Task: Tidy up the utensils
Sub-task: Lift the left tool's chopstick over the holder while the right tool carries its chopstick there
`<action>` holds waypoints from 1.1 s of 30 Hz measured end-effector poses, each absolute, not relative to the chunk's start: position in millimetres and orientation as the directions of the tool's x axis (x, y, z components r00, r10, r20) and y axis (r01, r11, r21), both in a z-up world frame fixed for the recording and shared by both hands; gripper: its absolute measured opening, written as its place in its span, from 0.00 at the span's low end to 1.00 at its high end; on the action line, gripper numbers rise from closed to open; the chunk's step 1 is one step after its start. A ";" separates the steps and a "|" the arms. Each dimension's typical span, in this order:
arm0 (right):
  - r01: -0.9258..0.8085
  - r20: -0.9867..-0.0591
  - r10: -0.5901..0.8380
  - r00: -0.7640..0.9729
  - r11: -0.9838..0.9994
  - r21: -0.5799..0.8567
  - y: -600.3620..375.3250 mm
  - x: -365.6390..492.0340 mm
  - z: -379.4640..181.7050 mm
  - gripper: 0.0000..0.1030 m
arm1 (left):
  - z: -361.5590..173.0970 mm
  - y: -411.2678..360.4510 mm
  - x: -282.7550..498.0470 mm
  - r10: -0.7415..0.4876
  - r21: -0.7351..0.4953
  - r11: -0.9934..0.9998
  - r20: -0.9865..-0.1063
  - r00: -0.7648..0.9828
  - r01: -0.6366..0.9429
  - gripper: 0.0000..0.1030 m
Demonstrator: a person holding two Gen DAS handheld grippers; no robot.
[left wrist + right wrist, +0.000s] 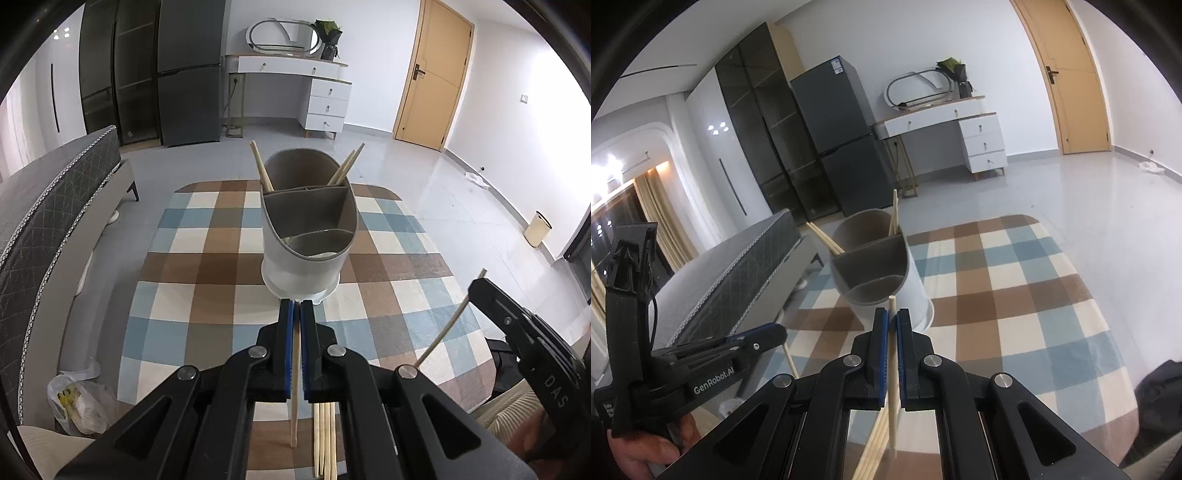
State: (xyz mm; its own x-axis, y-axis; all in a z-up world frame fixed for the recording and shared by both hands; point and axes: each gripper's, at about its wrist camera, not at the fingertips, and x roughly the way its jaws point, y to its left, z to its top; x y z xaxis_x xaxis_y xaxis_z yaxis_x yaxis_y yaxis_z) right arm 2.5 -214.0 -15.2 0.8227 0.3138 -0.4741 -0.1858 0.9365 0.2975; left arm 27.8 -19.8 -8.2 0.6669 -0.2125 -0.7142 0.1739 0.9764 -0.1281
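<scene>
Nearest me, the left hand-held gripper [296, 308] is clamped on one chopstick [294, 413], and the right hand-held gripper [892, 319] pinches another chopstick [893, 369]. Loose chopsticks [325, 439] lie just below on the checked worktop [388, 295]. Each stick is held by a thin pinch, so it may swivel or slip out. Beyond, the divided utensil holder [308, 236] has chopsticks in its far compartment; a knock could tip it. Readable: "GenRobot.AI" and "DAS" on the grippers.

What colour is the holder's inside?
Grey-brown inside the holder, white outside; the left wrist view shows it best.
</scene>
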 end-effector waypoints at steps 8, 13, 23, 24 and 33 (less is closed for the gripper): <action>-0.179 -0.449 0.295 0.843 0.942 0.283 -218.2 -6.3 0.5 0.04 | 9.6 -16.0 23.2 -0.231 -0.139 0.972 -0.683 0.693 0.188 0.00; -0.146 -0.431 0.263 0.863 0.947 0.286 -226.6 -4.4 10.6 0.04 | 24.3 -13.3 23.9 -0.250 -0.153 0.968 -0.651 0.717 0.199 0.00; -0.155 -0.389 0.253 0.886 0.952 0.266 -228.1 13.0 39.4 0.04 | 53.0 -13.3 38.6 -0.298 -0.187 0.954 -0.621 0.725 0.232 0.00; -0.157 -0.384 0.254 0.888 0.951 0.264 -227.5 14.6 43.1 0.04 | 56.2 -13.6 39.9 -0.300 -0.188 0.954 -0.615 0.729 0.235 0.00; -0.195 -0.344 0.267 0.900 0.953 0.230 -216.8 42.0 84.6 0.04 | 90.0 -6.8 65.4 -0.332 -0.228 0.943 -0.568 0.753 0.244 0.00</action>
